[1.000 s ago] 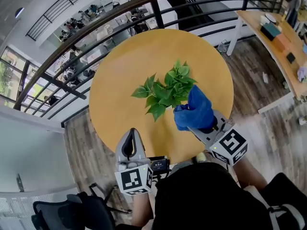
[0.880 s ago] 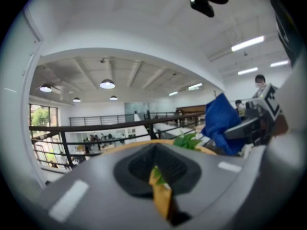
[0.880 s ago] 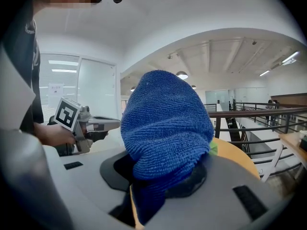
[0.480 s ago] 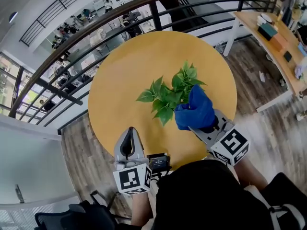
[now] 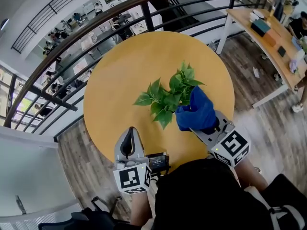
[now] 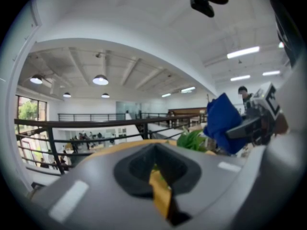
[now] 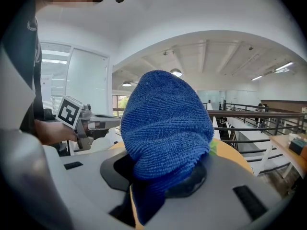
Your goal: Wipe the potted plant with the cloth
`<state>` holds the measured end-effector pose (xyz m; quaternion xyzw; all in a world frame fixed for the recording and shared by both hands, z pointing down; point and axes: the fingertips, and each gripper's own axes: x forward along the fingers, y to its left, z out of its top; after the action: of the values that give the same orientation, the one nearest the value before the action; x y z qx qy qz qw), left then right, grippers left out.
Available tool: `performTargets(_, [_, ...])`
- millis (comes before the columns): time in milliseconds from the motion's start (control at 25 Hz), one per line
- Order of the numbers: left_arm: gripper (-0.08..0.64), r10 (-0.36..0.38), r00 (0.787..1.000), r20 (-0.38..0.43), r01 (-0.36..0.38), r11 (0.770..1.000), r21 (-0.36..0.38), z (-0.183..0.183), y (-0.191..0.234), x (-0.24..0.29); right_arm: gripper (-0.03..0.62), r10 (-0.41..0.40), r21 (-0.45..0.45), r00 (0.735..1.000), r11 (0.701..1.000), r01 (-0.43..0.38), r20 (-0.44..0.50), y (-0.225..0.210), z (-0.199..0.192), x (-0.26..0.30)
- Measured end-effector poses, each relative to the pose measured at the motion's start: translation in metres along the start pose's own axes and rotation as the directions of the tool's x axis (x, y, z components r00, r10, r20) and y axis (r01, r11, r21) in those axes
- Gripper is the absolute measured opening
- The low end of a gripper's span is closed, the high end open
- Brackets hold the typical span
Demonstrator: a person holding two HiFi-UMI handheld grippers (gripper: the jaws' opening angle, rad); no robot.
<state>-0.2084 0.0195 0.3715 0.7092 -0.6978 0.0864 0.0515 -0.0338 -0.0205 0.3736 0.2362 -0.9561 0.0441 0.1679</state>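
The blue cloth [image 5: 196, 110] is seen clamped in the right gripper [image 5: 207, 127], just right of the centre of the head view. In the right gripper view the jaws are closed on the bunched microfibre, which bulges up above them and hides most of what lies ahead. The cloth is pressed against the right side of the potted plant [image 5: 168, 97], whose green leaves are spread at the middle of the round yellow table [image 5: 120, 75]. The pot itself is covered by foliage and cannot be made out.

The left gripper [image 5: 128, 143] is held at the lower left of centre in the head view, over the near edge of the table and well apart from the plant. Its jaws are brought together, with nothing held between them. In the left gripper view the plant and the cloth are seen at the right of the frame.

A dark metal railing [image 5: 96, 30] is curved round the far side of the table, and a wooden desk [image 5: 268, 40] carrying small items is seen at the upper right.
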Motion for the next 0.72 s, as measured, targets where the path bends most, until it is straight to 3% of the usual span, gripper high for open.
performTargets(320, [0.005, -0.082, 0.996, -0.024, 0.082, 0.997, 0.011, -0.008, -0.013, 0.034, 0.133, -0.026, 0.011, 1.000, 1.000, 0.026, -0.017, -0.021, -0.005, 0.001])
performTargets(520, [0.155, -0.178, 0.980, -0.088, 0.182, 0.982, 0.039, -0.028, -0.037, 0.066, 0.133, -0.026, 0.008, 0.999, 1.000, 0.027, -0.048, -0.039, -0.009, 0.002])
performTargets(720, [0.195, -0.262, 0.953, -0.149, 0.277, 0.957, 0.084, -0.047, -0.063, 0.093, 0.133, -0.042, -0.031, 0.998, 0.999, 0.040, -0.055, -0.060, -0.008, -0.003])
